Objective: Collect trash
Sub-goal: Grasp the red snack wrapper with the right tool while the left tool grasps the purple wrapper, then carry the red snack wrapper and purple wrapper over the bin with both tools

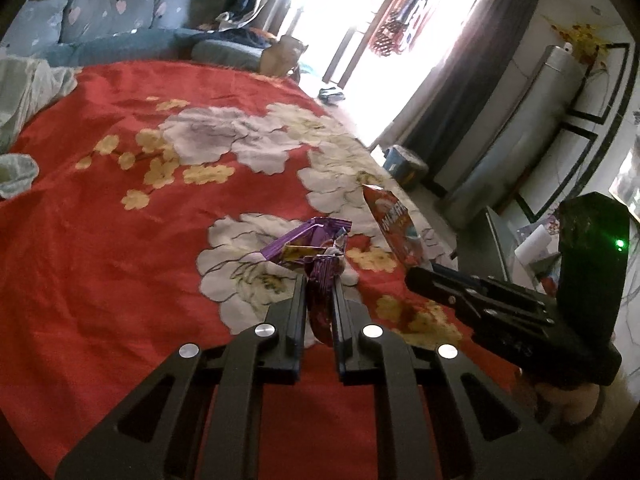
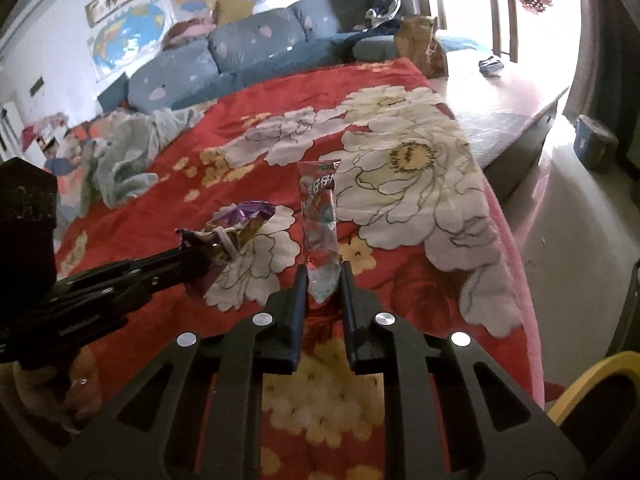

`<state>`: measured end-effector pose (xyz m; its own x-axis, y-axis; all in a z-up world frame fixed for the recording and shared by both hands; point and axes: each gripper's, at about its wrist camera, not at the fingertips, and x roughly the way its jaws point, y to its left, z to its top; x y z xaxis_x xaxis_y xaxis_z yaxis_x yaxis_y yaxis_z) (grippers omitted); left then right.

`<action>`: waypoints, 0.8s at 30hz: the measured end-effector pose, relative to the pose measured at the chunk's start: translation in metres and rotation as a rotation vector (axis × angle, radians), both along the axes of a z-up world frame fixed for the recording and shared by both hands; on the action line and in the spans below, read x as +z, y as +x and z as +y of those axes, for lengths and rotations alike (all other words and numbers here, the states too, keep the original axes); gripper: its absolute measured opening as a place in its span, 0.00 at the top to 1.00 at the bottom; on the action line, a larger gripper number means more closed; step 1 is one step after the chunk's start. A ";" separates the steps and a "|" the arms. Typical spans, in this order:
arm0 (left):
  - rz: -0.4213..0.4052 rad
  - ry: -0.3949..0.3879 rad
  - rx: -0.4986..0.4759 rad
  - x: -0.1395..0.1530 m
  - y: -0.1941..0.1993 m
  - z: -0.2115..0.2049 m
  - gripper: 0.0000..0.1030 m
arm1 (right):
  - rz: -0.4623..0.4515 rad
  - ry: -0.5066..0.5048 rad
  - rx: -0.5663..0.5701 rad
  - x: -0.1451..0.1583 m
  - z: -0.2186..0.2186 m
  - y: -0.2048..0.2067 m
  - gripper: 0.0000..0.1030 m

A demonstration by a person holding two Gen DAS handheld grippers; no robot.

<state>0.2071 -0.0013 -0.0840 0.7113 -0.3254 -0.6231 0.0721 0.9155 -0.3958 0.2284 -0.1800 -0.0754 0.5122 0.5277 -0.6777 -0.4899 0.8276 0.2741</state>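
Note:
A crumpled purple snack wrapper point(image 1: 308, 246) lies on the red flowered bedspread point(image 1: 120, 240). My left gripper point(image 1: 319, 280) is shut on its near end. In the right wrist view the same purple wrapper point(image 2: 240, 224) shows at the tip of the left gripper point(image 2: 200, 250). A red snack bag point(image 2: 319, 216) stands up from the bedspread point(image 2: 400, 260), and my right gripper point(image 2: 323, 270) is shut on its lower end. From the left wrist view the red bag point(image 1: 394, 220) rises from the right gripper point(image 1: 420, 274) at the right.
Rumpled pale cloth point(image 2: 132, 156) lies at the bed's left side. A blue sofa point(image 2: 240, 52) stands beyond the bed, with a brown paper bag point(image 2: 420, 44) near it. A yellow-rimmed bin point(image 2: 600, 400) sits at lower right. A blue box point(image 1: 404, 164) rests on the floor.

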 end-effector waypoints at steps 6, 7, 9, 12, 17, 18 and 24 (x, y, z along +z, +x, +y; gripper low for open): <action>-0.041 0.002 -0.040 0.016 -0.007 -0.017 0.89 | -0.033 0.026 -0.041 0.015 -0.024 -0.019 0.89; -0.049 0.003 -0.049 0.019 -0.009 -0.020 0.89 | -0.041 0.026 -0.054 0.018 -0.029 -0.022 0.89; -0.060 0.006 -0.062 0.023 -0.012 -0.026 0.89 | -0.051 0.029 -0.082 0.022 -0.041 -0.027 0.89; -0.075 0.008 -0.085 0.029 -0.016 -0.035 0.89 | -0.059 0.035 -0.117 0.025 -0.055 -0.031 0.89; -0.095 0.016 -0.130 0.037 -0.023 -0.052 0.89 | -0.055 0.043 -0.174 0.029 -0.080 -0.039 0.89; -0.099 0.017 -0.140 0.038 -0.024 -0.056 0.89 | -0.054 0.044 -0.188 0.030 -0.086 -0.041 0.89; -0.117 0.025 -0.185 0.044 -0.031 -0.075 0.89 | -0.052 0.052 -0.245 0.031 -0.109 -0.051 0.89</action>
<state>0.1765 -0.0762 -0.0405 0.7086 -0.4424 -0.5496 0.2837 0.8919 -0.3521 0.1777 -0.2889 -0.0439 0.6626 0.4172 -0.6221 -0.2909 0.9087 0.2995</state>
